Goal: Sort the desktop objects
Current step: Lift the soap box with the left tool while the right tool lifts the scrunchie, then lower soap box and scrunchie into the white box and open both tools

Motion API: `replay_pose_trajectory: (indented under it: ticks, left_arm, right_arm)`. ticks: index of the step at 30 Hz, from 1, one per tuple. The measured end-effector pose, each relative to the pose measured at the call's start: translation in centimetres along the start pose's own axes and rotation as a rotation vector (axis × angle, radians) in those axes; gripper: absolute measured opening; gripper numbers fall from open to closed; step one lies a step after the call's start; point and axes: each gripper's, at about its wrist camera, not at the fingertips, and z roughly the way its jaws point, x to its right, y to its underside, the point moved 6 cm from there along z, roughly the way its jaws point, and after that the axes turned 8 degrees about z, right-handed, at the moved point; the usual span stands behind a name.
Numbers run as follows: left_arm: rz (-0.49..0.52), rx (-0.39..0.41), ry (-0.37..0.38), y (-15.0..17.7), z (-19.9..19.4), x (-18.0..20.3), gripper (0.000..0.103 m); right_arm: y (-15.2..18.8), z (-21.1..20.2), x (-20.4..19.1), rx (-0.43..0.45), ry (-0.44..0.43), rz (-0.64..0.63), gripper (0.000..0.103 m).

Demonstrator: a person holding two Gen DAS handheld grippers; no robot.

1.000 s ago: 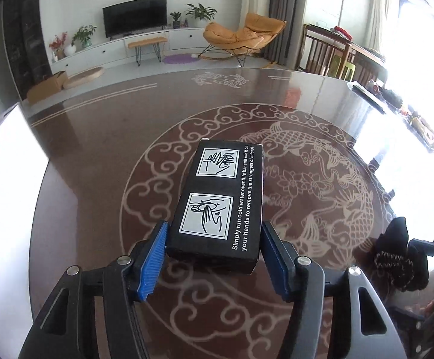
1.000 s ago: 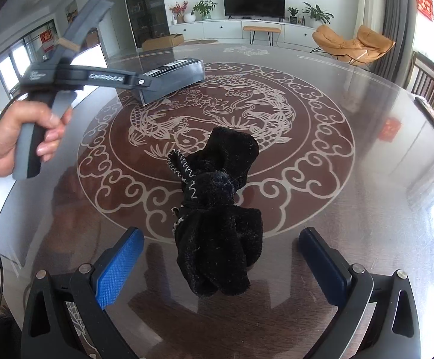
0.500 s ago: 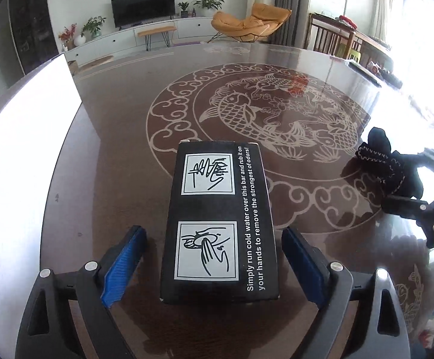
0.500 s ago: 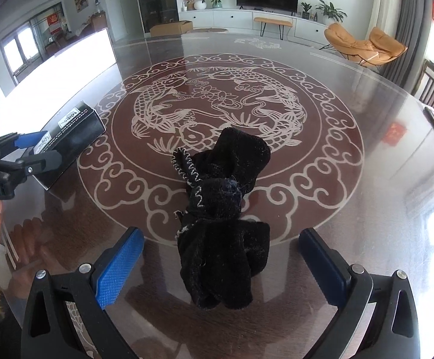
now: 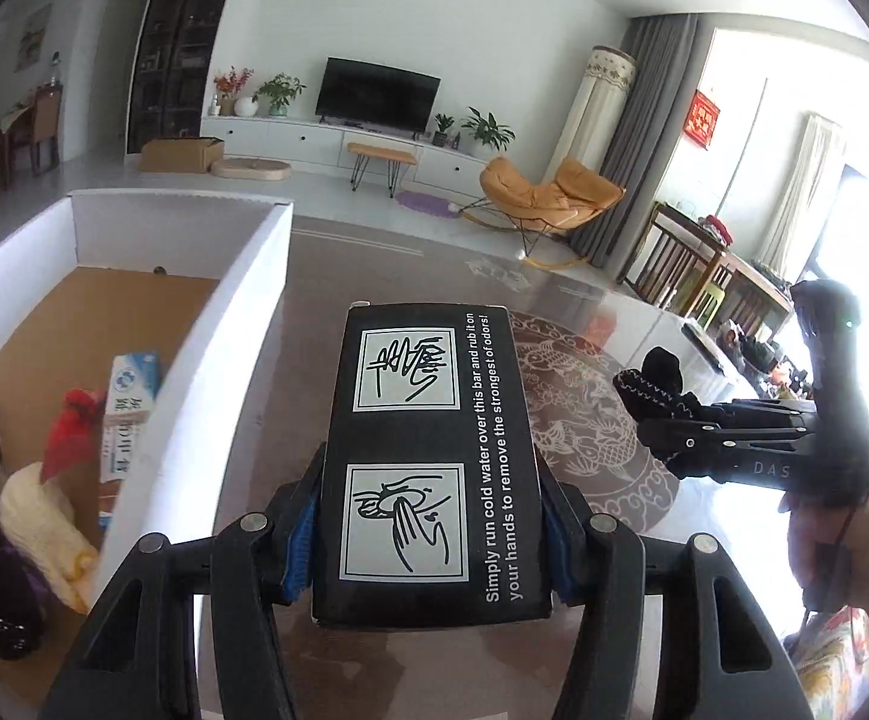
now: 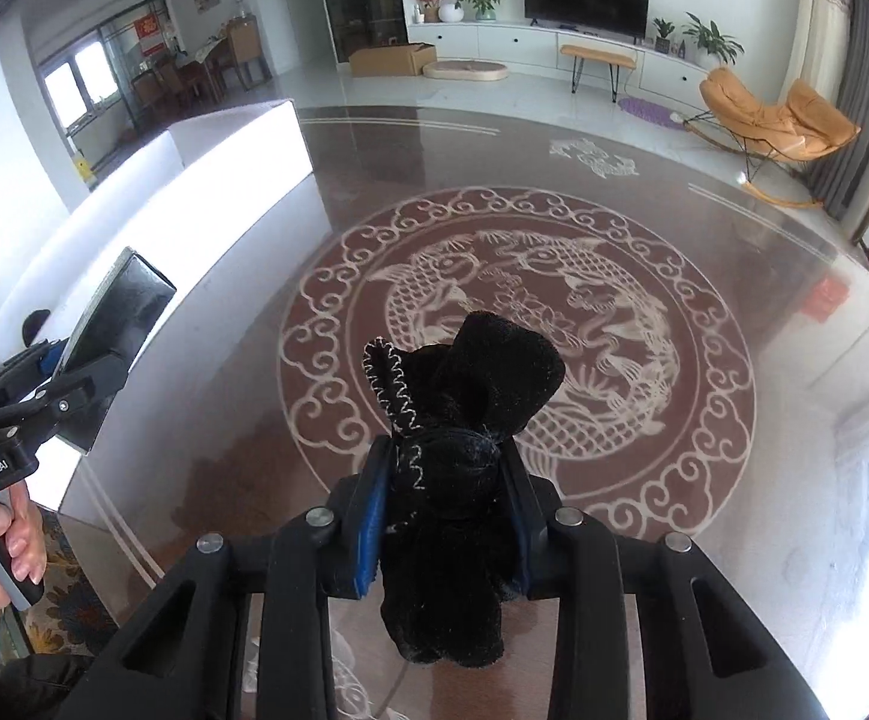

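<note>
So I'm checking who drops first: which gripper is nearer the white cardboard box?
Left. The left gripper, holding the black carton, is right beside the white cardboard box; the right gripper is farther out over the table.

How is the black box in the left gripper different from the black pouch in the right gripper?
The black box is rigid and flat-sided, with white printed text and hand drawings; the black pouch is soft, fuzzy velvet with white zigzag stitching. The box keeps its shape between the left gripper pads, while the pouch is squeezed narrow in the right gripper and hangs limp below. Both are black and clamped, lifted off the table.
</note>
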Motion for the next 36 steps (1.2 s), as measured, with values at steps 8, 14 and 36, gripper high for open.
replay_pose_trajectory:
  ticks: [8,14,36]
  left_arm:
    - [-0.116,-0.005,-0.301,-1.9,-7.7,-15.8,0.058]
    - [-0.256,-0.161,-0.429,3.7,-7.7,-24.5,0.058]
    - [-0.219,-0.193,-0.873,4.7,-8.2,-14.0,0.103]
  right_arm:
    - [-7.6,1.5,-20.5,0.060,-0.306,-0.132,0.034]
    - [-5.1,7.7,-32.2,-0.114,-0.445,-0.177,0.035]
    - [-6.0,6.3,-25.8,-0.017,-0.141,-0.274,0.102]
